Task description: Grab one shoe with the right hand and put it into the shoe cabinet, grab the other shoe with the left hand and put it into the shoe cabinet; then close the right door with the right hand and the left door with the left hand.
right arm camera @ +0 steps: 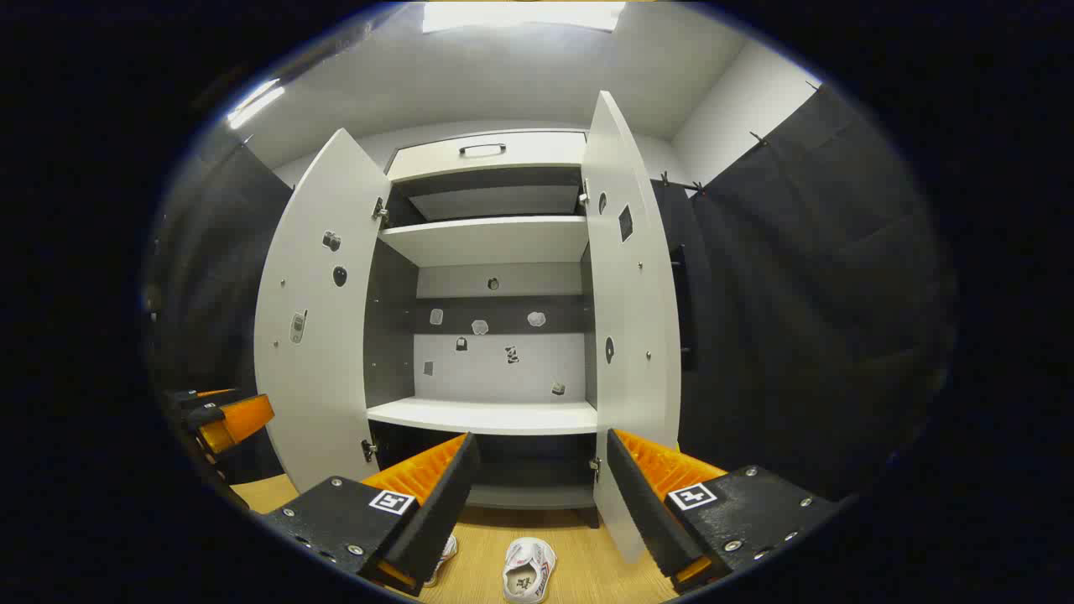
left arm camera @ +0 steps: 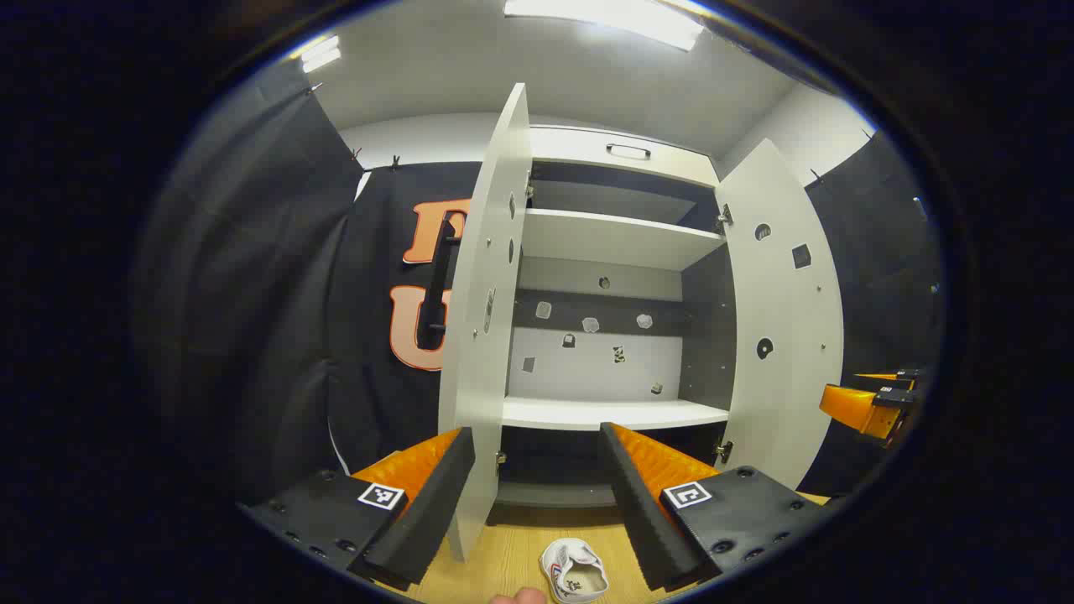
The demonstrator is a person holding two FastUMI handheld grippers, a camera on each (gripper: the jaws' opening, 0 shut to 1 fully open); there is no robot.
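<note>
Both tools (left arm camera: 537,486) (right arm camera: 541,495) gape wide (empty) before the open shoe cabinet (right arm camera: 491,335).

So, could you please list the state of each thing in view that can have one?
left door: open.
right door: open.
cabinet shelves: bare, no shoe on them.
white shoe: on the wooden floor before the cabinet, opening up, not grasped.
second shoe: on the floor, mostly hidden behind the right gripper's finger.
top drawer: closed.
left gripper: open, holding nothing.
right gripper: open, holding nothing.

2 shoes (right arm camera: 528,570) on wooden floor (right arm camera: 579,562)
</note>
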